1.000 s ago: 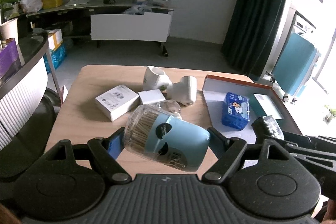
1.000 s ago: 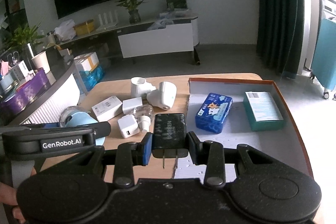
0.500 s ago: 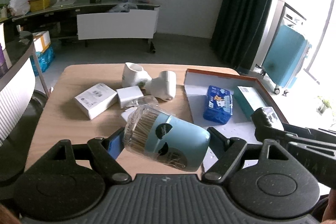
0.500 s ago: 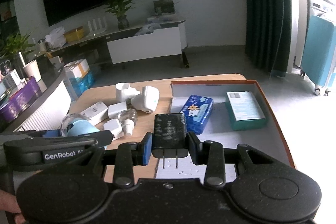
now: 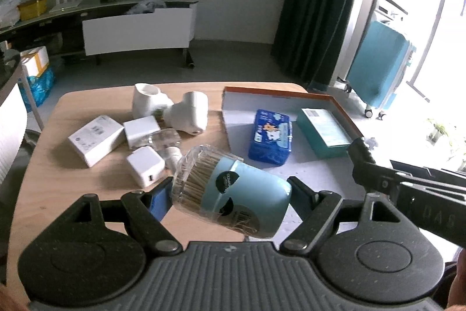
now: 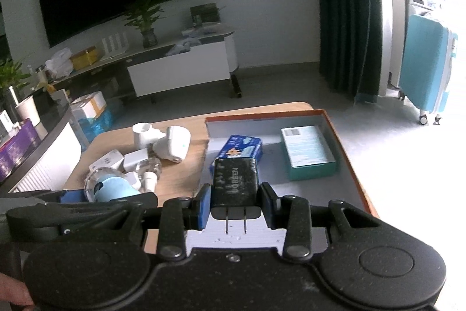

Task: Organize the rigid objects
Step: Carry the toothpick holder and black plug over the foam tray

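My left gripper (image 5: 230,194) is shut on a light blue jar of cotton swabs (image 5: 233,194), held tilted with its clear lid to the upper left, above the near edge of the wooden table (image 5: 52,188). My right gripper (image 6: 235,201) is shut on a black plug charger (image 6: 234,185), prongs pointing back at the camera, over the near end of the orange-rimmed box lid (image 6: 343,142). The blue jar (image 6: 112,187) and the left gripper also show at the lower left of the right wrist view. The right gripper's arm (image 5: 407,188) reaches in from the right of the left wrist view.
In the box lid (image 5: 335,101) lie a blue tissue pack (image 5: 271,133) and a teal box (image 5: 323,131). On the table left of it sit white boxes (image 5: 96,139), a white charger cube (image 5: 145,165), a clear bottle (image 5: 163,142) and two white devices (image 5: 189,112). A teal suitcase (image 5: 378,66) stands beyond.
Both grippers have shifted rightward toward the box lid, each keeping its object; the table's loose items have slid left in both views.
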`<state>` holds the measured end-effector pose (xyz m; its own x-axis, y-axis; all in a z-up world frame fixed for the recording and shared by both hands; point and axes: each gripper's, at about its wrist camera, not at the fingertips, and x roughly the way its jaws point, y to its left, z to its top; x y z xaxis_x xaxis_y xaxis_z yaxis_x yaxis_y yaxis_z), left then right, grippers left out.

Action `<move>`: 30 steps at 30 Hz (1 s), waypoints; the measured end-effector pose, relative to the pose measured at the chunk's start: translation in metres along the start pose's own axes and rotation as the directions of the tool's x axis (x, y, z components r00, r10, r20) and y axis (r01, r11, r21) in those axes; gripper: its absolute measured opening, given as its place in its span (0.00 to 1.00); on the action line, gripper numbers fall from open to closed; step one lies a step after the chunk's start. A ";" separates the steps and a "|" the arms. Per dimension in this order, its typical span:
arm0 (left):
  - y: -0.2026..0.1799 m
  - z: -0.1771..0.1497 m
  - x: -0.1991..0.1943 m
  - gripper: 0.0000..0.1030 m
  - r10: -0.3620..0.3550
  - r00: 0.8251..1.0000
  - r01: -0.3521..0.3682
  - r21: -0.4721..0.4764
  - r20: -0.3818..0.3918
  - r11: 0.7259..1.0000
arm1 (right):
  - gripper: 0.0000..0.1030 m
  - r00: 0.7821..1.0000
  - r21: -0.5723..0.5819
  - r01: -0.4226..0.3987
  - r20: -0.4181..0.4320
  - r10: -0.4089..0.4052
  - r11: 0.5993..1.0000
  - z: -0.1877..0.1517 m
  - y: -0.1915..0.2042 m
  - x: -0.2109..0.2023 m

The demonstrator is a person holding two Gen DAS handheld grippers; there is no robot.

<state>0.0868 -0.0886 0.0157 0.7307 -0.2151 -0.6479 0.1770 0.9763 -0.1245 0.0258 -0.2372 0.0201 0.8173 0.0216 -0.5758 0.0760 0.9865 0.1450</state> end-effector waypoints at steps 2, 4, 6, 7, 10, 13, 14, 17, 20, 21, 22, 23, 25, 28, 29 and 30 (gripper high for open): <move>-0.004 0.001 0.002 0.80 -0.009 1.000 0.009 0.007 -0.003 1.000 | 0.43 1.000 0.010 0.011 0.004 -0.011 1.000 0.000 -0.006 -0.001; -0.008 0.002 0.005 0.80 -0.016 1.000 0.016 0.014 -0.006 1.000 | 0.43 1.000 0.017 0.022 0.008 -0.022 1.000 0.001 -0.011 -0.002; -0.011 0.002 0.008 0.80 -0.024 1.000 0.025 0.019 -0.010 1.000 | 0.43 0.999 0.022 0.032 0.011 -0.032 0.999 0.001 -0.015 -0.003; -0.012 0.002 0.010 0.80 -0.028 1.000 0.028 0.021 -0.012 0.999 | 0.43 0.999 0.025 0.036 0.012 -0.036 0.999 0.001 -0.018 -0.004; -0.018 0.003 0.013 0.80 -0.039 0.999 0.040 0.030 -0.017 0.999 | 0.43 0.999 0.034 0.049 0.014 -0.050 0.998 0.002 -0.024 -0.004; -0.023 0.003 0.017 0.80 -0.048 0.999 0.049 0.036 -0.021 0.998 | 0.43 0.998 0.039 0.061 0.017 -0.062 0.997 0.002 -0.029 -0.004; -0.025 0.003 0.018 0.80 -0.052 0.998 0.053 0.038 -0.023 0.998 | 0.43 0.998 0.042 0.064 0.017 -0.064 0.997 0.002 -0.031 -0.004; -0.029 0.004 0.020 0.80 -0.059 0.998 0.060 0.045 -0.026 0.997 | 0.43 0.997 0.048 0.072 0.016 -0.073 0.996 0.002 -0.035 -0.004; -0.034 0.004 0.023 0.80 -0.062 0.998 0.063 0.051 -0.027 0.997 | 0.43 0.997 0.052 0.078 0.015 -0.079 0.996 0.003 -0.040 -0.003; -0.034 0.004 0.024 0.80 -0.063 0.998 0.064 0.052 -0.029 0.997 | 0.43 0.997 0.053 0.079 0.015 -0.080 0.995 0.003 -0.041 -0.003; -0.034 0.003 0.025 0.80 -0.064 0.997 0.066 0.052 -0.031 0.996 | 0.43 0.997 0.054 0.080 0.014 -0.081 0.995 0.003 -0.042 -0.003; -0.034 0.003 0.025 0.80 -0.066 0.997 0.067 0.051 -0.033 0.996 | 0.43 0.997 0.054 0.081 0.013 -0.081 0.995 0.004 -0.042 -0.002; -0.034 0.004 0.028 0.80 -0.068 0.997 0.069 0.050 -0.036 0.996 | 0.43 0.996 0.053 0.083 0.012 -0.084 0.995 0.004 -0.044 -0.001; -0.035 0.004 0.030 0.80 -0.068 0.997 0.070 0.050 -0.039 0.996 | 0.43 0.996 0.051 0.089 0.010 -0.090 0.995 0.006 -0.046 0.002; -0.035 0.004 0.032 0.80 -0.070 0.997 0.072 0.049 -0.041 0.996 | 0.43 0.996 0.051 0.090 0.009 -0.090 0.995 0.006 -0.047 0.004; -0.036 0.005 0.032 0.80 -0.071 0.997 0.073 0.049 -0.042 0.996 | 0.43 0.996 0.050 0.092 0.007 -0.092 0.995 0.006 -0.048 0.005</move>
<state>0.1070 -0.1307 0.0027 0.6880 -0.2826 -0.6685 0.2622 0.9556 -0.1342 0.0302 -0.2852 0.0153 0.8107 -0.0706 -0.5813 0.1790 0.9751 0.1312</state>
